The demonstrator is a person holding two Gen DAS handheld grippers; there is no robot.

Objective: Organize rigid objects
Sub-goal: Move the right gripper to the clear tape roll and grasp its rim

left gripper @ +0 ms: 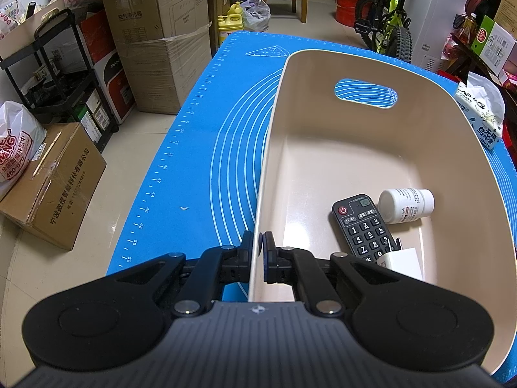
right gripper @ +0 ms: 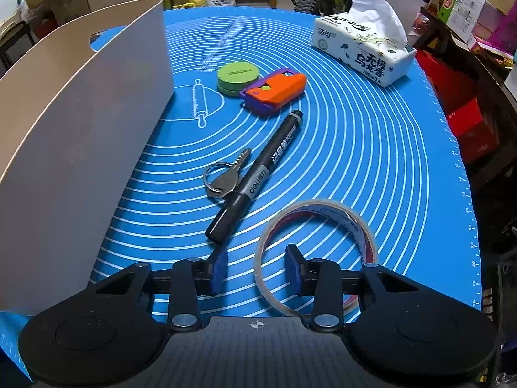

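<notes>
Step in hand: pickup of the tape roll (right gripper: 315,255), with the bin (left gripper: 355,148) steadied. Your left gripper (left gripper: 262,245) is pinched shut on the bin's near wall, one finger outside and one inside the rim, and it points steeply down. The bin sits on the blue mat (right gripper: 371,135) toward the desk's left side and already holds a remote control (left gripper: 362,226), a white pill bottle (left gripper: 407,205) and a small white block (left gripper: 404,258) near its near end.

Your right gripper (right gripper: 257,265) is pitched down over the desk's near edge, jaws part-way open. The near left arc of the tape roll stands between the pads: the right finger (right gripper: 292,263) is inside the ring, the left finger (right gripper: 219,266) outside. No contact on either pad is visible yet, so I judge the roll not yet gripped.

Next move calls for closing on that wall of the ring, lifting clear, then carrying left over the bin's rim.

Remaining on the mat: black marker (right gripper: 255,177), key on a ring (right gripper: 226,177) touching it, orange-and-purple toy (right gripper: 274,92), green round case (right gripper: 238,76). The tissue pack (right gripper: 365,53) lies at the far right corner.
</notes>
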